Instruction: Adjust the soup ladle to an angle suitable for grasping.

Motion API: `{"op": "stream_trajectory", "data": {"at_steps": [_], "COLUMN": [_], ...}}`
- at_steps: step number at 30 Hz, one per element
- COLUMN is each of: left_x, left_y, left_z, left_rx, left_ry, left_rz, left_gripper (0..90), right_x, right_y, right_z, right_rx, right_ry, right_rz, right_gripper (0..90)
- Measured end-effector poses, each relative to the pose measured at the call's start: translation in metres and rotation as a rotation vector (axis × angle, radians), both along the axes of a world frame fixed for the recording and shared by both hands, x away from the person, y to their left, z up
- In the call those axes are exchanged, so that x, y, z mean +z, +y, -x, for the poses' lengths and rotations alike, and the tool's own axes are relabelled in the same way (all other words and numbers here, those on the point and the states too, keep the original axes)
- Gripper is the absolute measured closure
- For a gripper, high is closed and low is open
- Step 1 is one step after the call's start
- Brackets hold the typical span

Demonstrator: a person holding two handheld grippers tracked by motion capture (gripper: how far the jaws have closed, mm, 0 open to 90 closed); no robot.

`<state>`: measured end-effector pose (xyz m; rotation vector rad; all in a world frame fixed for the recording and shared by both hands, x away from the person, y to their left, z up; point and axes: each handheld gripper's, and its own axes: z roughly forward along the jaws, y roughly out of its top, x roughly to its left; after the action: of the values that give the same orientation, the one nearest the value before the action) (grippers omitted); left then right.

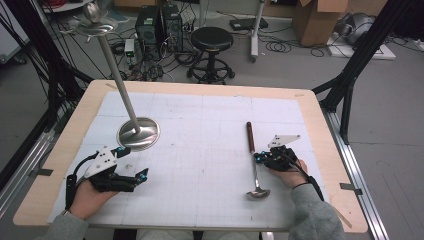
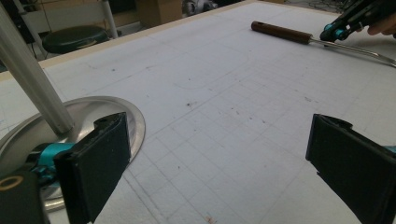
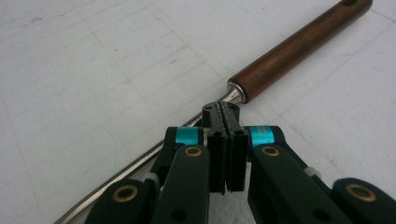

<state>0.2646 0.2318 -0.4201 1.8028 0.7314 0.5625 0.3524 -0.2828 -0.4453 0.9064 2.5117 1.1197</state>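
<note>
white gridded mat (image 1: pixel 200 150) on wooden table (image 1: pixel 320 130) — stool (image 1: pixel 212 40) behind

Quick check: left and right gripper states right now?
Left gripper: open, nothing between its jaws, beside the stand base.
Right gripper: shut, at the ladle shaft; a grip cannot be told.

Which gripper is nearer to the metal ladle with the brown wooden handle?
Right. The right gripper is shut on the shaft of the metal ladle with the brown wooden handle, just below the wood. The left gripper waits open across the table, beside the round metal stand base.
</note>
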Motion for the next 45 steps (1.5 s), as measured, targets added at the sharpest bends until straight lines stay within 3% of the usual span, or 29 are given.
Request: {"op": "stream_trajectory", "data": {"at_steps": [17,32,45], "left_x": [-0.001,-0.001,-0.001], "left_y": [0.000,0.000,0.000], "left_z": [0.000,0.000,0.000], "left_rx": [-0.001,-0.001,-0.001], "left_ry": [0.005,0.005,0.005], "left_rz": [-0.001,-0.001,-0.002], "left_gripper": [7.1,7.1,7.1], "right_x": [0.002,0.004,0.006], "right_y": [0.028,0.043,0.068], "right_z": [-0.003,-0.005,-0.001], "right_rx": [0.072,0.105,0.197], "right_ry": [-0.010,0.018,0.042], "right_rz": [0.027,0.039,0.053], "right_gripper": [89.8,89.8,89.8]}}
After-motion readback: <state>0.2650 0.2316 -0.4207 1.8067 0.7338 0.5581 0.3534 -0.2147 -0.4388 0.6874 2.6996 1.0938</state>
